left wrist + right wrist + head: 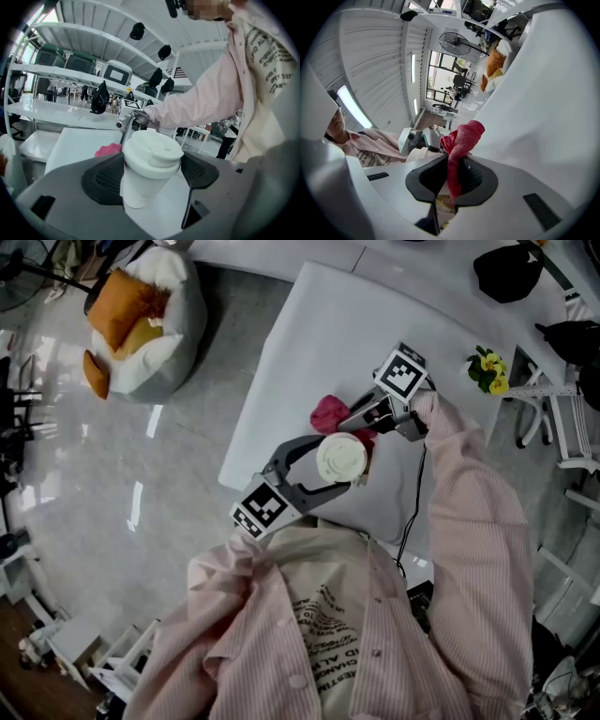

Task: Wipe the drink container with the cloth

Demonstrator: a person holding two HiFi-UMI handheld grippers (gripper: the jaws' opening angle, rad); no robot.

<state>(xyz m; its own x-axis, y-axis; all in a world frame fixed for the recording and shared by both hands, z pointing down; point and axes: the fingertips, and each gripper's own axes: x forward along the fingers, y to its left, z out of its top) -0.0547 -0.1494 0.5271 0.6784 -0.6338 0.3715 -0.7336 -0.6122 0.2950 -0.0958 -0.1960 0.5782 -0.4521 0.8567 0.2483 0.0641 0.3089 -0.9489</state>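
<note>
A white lidded cup stands upright over the white table, and my left gripper is shut on it from the near side. In the left gripper view the cup fills the gap between the black pads. My right gripper comes in from the far right and is shut on a pink-red cloth, which lies against the cup's far side. The right gripper view shows the cloth pinched between its jaws, with the cup's lid just behind.
A white beanbag with orange cushions sits on the floor to the left. Yellow flowers lie at the table's far right edge, near white racks. A black cable hangs off the near table edge.
</note>
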